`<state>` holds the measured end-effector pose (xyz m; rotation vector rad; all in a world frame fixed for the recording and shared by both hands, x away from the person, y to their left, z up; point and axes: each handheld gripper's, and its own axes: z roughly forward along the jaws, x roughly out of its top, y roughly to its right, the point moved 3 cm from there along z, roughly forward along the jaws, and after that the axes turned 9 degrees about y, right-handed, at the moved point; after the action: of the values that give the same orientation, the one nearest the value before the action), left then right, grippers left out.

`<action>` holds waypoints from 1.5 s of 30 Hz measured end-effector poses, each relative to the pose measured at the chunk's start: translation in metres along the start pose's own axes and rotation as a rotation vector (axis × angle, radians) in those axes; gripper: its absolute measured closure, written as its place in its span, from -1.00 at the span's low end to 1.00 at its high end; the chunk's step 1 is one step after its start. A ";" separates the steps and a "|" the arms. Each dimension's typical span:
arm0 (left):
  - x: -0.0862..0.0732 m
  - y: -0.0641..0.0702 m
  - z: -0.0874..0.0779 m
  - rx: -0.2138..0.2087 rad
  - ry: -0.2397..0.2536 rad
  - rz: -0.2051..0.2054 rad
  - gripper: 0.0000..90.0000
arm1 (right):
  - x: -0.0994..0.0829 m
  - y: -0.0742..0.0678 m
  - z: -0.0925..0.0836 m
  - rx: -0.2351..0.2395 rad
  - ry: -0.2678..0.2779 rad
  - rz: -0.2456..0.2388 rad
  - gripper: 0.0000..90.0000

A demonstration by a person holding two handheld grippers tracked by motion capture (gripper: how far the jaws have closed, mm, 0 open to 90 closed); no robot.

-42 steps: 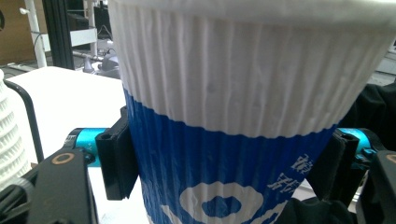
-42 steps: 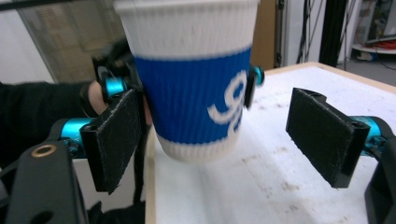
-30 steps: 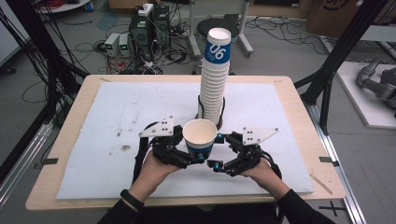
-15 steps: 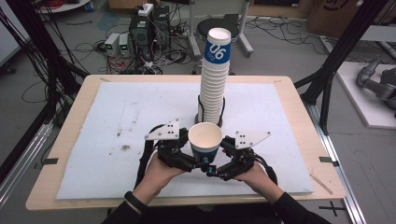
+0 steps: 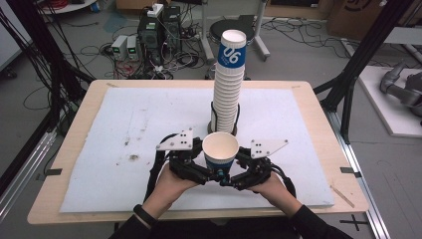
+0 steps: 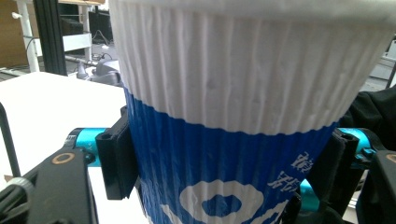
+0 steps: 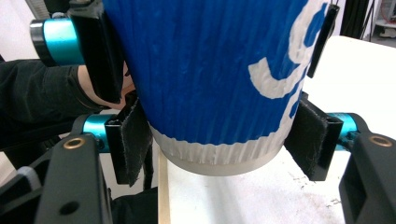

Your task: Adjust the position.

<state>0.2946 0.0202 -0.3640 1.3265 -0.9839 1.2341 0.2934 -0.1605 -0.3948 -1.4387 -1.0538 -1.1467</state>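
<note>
The cup (image 5: 220,152) stands upright above the near part of the white mat (image 5: 99,149), just in front of the stack (image 5: 230,84), and it is held from both sides. The left gripper (image 5: 199,172) clamps its blue wall, and the right gripper (image 5: 239,175), whose jaws have just been closing, now grasps it near the base. I judge the double grip keeps the cup steady for a handover or for pulling nested cups apart.

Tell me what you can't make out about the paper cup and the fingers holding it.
- High view: the paper cup hides both grippers' fingertips.
- Left gripper view: the top edge cuts off the cup's rim; the bottom edge cuts its base and the white print.
- Right gripper view: the top edge cuts off the cup's upper part; the print is partial.
</note>
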 end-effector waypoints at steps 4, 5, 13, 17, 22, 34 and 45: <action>0.000 0.001 0.000 0.001 -0.002 0.000 -0.49 | 0.000 -0.001 0.000 0.001 0.001 -0.003 -0.32; 0.000 0.001 0.000 0.004 0.000 -0.002 -0.53 | 0.000 -0.001 0.000 0.008 -0.003 0.006 -0.32; 0.004 0.003 -0.001 -0.005 0.014 0.008 -0.69 | -0.002 0.000 0.002 0.012 -0.011 0.011 -0.32; 0.006 0.003 -0.001 0.011 0.018 0.008 -0.69 | -0.004 0.001 0.003 0.011 -0.017 0.009 -0.32; 0.008 0.002 -0.003 0.009 0.032 -0.001 -0.69 | -0.005 0.000 0.004 0.011 -0.027 0.007 -0.32; 0.009 0.002 -0.005 0.013 0.034 0.008 -0.55 | -0.006 0.000 0.004 0.009 -0.035 0.000 -0.32; 0.005 0.002 -0.001 0.001 0.022 -0.001 -0.52 | 0.002 -0.004 0.001 0.011 0.031 -0.007 -0.49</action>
<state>0.2931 0.0218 -0.3590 1.3114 -0.9670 1.2469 0.2902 -0.1590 -0.3927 -1.4049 -1.0426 -1.1628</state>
